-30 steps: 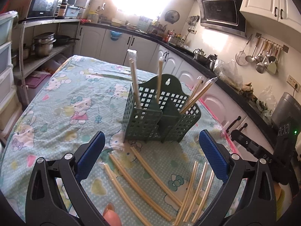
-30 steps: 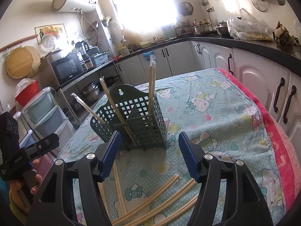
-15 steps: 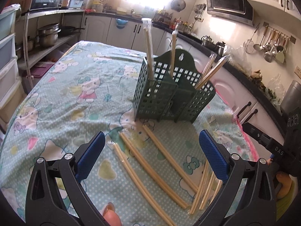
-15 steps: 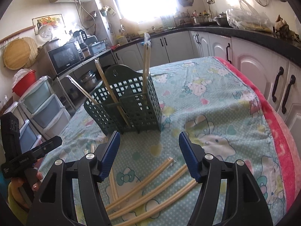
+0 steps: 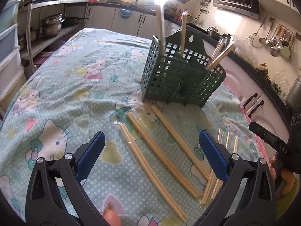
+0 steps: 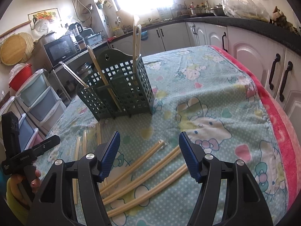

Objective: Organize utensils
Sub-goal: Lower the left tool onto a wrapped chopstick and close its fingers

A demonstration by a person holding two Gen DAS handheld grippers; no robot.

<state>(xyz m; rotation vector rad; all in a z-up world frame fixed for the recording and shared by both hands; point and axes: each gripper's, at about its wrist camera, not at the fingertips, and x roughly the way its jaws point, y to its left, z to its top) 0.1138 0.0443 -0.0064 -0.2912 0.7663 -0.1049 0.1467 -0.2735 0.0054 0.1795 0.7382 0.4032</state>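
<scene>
A dark green slotted utensil holder (image 5: 180, 79) stands on the table with wrapped chopstick pairs upright in its compartments; it also shows in the right wrist view (image 6: 120, 92). Three wrapped chopstick pairs (image 5: 160, 158) lie on the cloth in front of it, and a thinner bundle (image 5: 216, 177) lies to their right. My left gripper (image 5: 152, 156) is open and empty, just above the lying pairs. My right gripper (image 6: 149, 156) is open and empty over the same pairs (image 6: 143, 167); the thin ones (image 6: 80, 146) lie to its left.
The table wears a Hello Kitty cloth (image 5: 65, 86) with a pink edge (image 6: 278, 124). White kitchen cabinets (image 6: 263, 60) run close along the right. Plastic drawers (image 6: 35, 101) and a shelf with pots (image 5: 50, 24) stand on the other side.
Both grippers have tilted down and drawn nearer the table, so the lying chopsticks now sit between the jaws. The holder and chopsticks have not moved. Both grippers stay open.
</scene>
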